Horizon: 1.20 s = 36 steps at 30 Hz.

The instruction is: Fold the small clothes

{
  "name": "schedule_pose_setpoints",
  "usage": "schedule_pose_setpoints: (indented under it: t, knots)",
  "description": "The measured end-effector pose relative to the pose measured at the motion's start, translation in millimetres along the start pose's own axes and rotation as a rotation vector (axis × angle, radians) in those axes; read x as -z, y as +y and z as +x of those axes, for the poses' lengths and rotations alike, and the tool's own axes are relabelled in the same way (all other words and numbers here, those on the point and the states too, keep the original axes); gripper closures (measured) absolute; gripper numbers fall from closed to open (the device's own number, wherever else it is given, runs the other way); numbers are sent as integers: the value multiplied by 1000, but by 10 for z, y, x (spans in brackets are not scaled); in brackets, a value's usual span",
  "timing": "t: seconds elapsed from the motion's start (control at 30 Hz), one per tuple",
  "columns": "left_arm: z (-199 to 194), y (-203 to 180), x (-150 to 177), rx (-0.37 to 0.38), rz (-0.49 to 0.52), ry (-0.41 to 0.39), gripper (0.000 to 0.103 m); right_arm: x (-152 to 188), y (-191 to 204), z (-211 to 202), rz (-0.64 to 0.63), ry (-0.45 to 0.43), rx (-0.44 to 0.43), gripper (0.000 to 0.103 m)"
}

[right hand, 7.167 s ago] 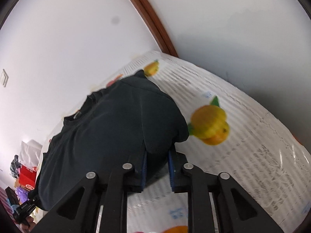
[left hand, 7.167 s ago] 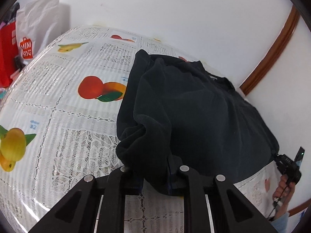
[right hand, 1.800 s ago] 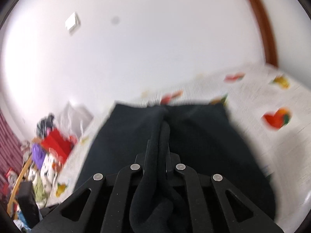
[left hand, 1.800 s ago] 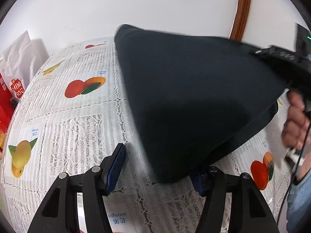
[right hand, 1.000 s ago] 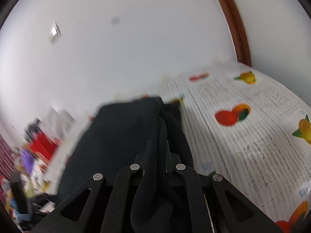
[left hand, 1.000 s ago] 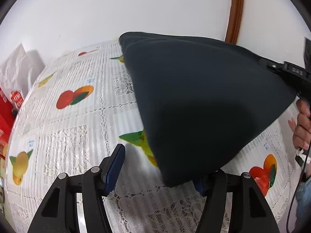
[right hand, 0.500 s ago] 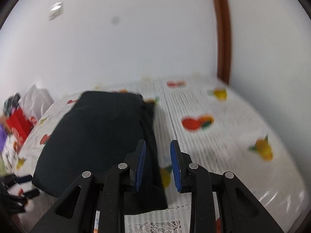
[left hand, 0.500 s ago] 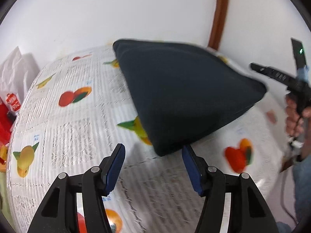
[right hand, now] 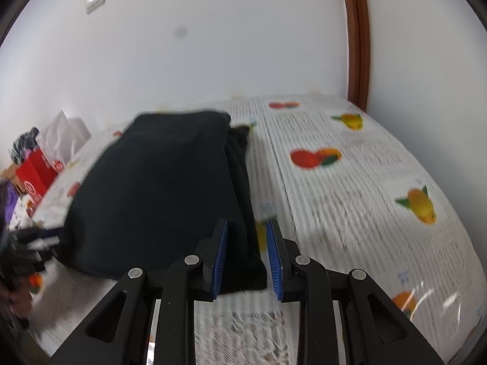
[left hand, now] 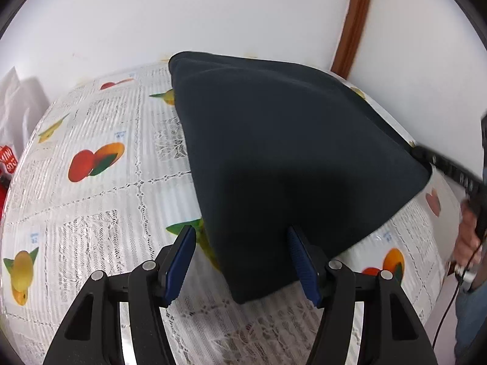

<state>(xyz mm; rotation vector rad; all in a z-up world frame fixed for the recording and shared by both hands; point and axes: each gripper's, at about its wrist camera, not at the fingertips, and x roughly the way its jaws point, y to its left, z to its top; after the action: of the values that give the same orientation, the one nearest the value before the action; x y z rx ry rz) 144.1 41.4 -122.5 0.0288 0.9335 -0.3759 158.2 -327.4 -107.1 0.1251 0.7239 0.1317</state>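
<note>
On the far left of the left wrist view a white paper bag stands by the wall, with a bit of a red bag under it. Next comes the table, covered with a lacy white cloth that has fruit pictures on it. The left hand-held gripper is wide open. Its blue pads do not press on anything. The near corner of the dark shirt lies between them. The shirt is folded and lies flat on the table, reaching back to the wall. At the far right edge a person's hand holds the other tool.

In the right wrist view, red bags sit at the left. The folded shirt lies left of the middle. The right hand-held gripper is a little bit open. The shirt's near right edge sits between its blue pads, but they do not squeeze it. A brown door frame stands at the right.
</note>
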Motion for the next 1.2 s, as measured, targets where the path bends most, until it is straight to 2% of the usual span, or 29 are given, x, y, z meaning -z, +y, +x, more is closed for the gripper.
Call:
schedule_pose_setpoints:
  t: [0.07, 0.23, 0.27, 0.3, 0.43, 0.53, 0.63, 0.73, 0.83, 0.9, 1.0, 1.07, 1.2]
  knots:
    - [-79, -26, -32, 0, 20, -9, 43, -110, 46, 11, -5, -25, -21, 77]
    - [-195, 38, -115, -15, -9, -28, 43, -297, 132, 402, 23, 19, -68, 77]
    - [-175, 66, -131, -5, -22, -22, 42, -313, 137, 518, 27, 45, -68, 86]
    - [-139, 104, -151, 10, -35, -12, 41, -310, 132, 604, 37, 62, -62, 100]
    - [-128, 169, -176, 43, -54, -3, 41, -250, -95, 516, 143, -19, -124, 100]
    - [-209, 186, -212, 29, -53, -32, 41, -233, -54, 577, 127, 40, -113, 100]
    - [-295, 238, -310, 24, -57, -70, 42, -342, -3, 505, 76, 49, -53, 99]
    - [-300, 307, -421, 17, -63, -86, 42, -611, 69, 441, 18, 49, -3, 96]
    - [-221, 376, -553, -4, -68, -79, 42, -902, 183, 580, -46, 101, -13, 82]
    - [-174, 402, -632, 3, -71, -83, 42, -1059, 244, 744, -68, 132, -34, 69]
    - [-88, 462, -731, 52, -88, -88, 42, -1266, 276, 1041, -37, 173, -64, 68]
    - [-2, 488, -791, 61, -92, -85, 41, -1373, 243, 1305, 37, 215, -117, 67]
    - [184, 508, -830, 89, -96, -64, 42, -1410, 207, 1750, 144, 301, -169, 67]
